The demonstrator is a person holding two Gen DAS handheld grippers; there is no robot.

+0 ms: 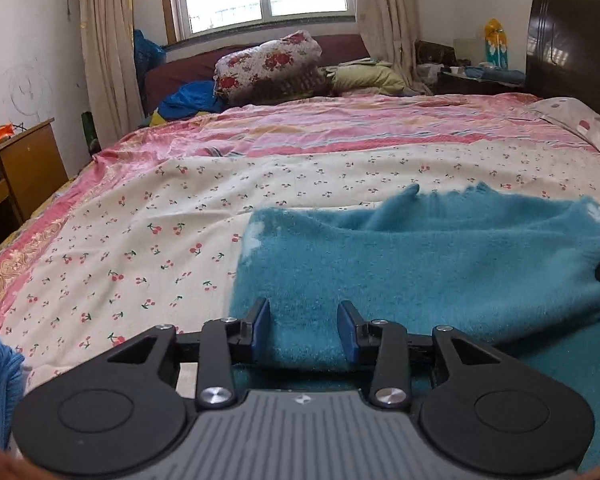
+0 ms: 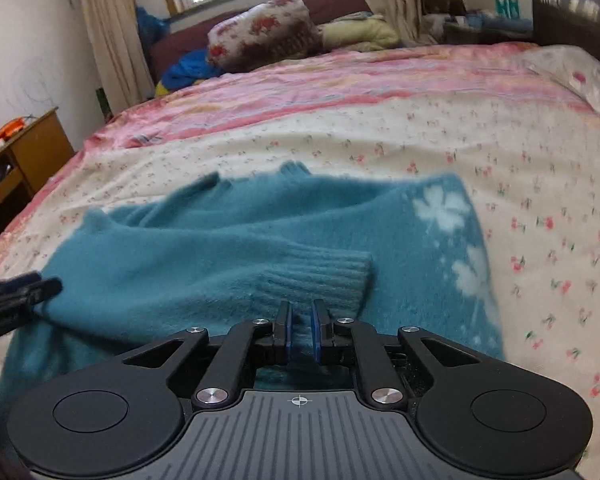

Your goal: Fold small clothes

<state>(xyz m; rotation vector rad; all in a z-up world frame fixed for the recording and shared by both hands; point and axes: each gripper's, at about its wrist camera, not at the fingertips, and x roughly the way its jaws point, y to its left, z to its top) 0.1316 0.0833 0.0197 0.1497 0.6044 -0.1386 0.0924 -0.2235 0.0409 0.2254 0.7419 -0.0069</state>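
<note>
Our right gripper (image 2: 300, 322) pinches the teal sweater (image 2: 236, 236) hem; our left gripper (image 1: 304, 326), half-open, grips a thick fold. Sweater lies ahead on the cherry-print sheet (image 1: 140, 216); we should carry both edges level.

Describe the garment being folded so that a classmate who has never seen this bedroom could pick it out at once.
Start at the big bed under the window, spread with a cream cherry-print sheet. On its near part lies a fuzzy teal sweater, a ribbed cuff folded across it. It is the only teal knit there, marked with pale clover-like shapes, unlike the floral quilt bundle by the window.
</note>
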